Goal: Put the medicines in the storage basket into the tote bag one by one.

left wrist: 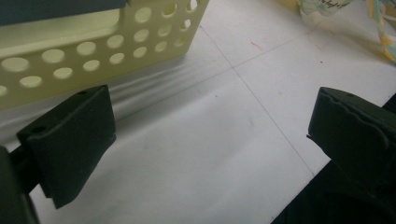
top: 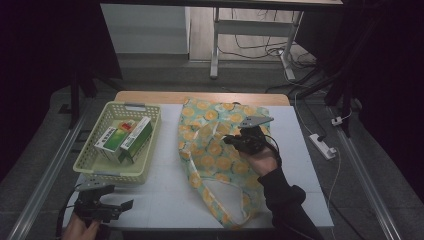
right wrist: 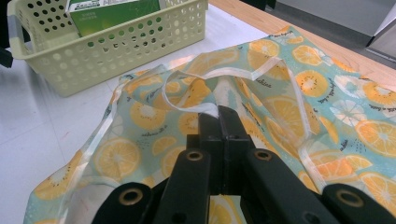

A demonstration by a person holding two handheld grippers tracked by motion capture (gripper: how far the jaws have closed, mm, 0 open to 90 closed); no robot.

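Across the middle of the high view the white table [top: 165, 200] carried a citrus-print bag [top: 210, 150], whose rim the right gripper [right wrist: 217, 114] pinched with closed jaws, best lifted gently to open its mouth, while the left gripper [top: 117, 207] waited open at lower left.

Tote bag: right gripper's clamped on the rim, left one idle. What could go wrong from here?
1. The right gripper pinches only a thin edge of the tote bag; the fabric may slip out when lifted.
2. The bag lies flat, so lifting one edge may not open its mouth.
3. The left gripper sits open at the table edge, close to the basket holding the boxes; a careless reach could shove the basket.
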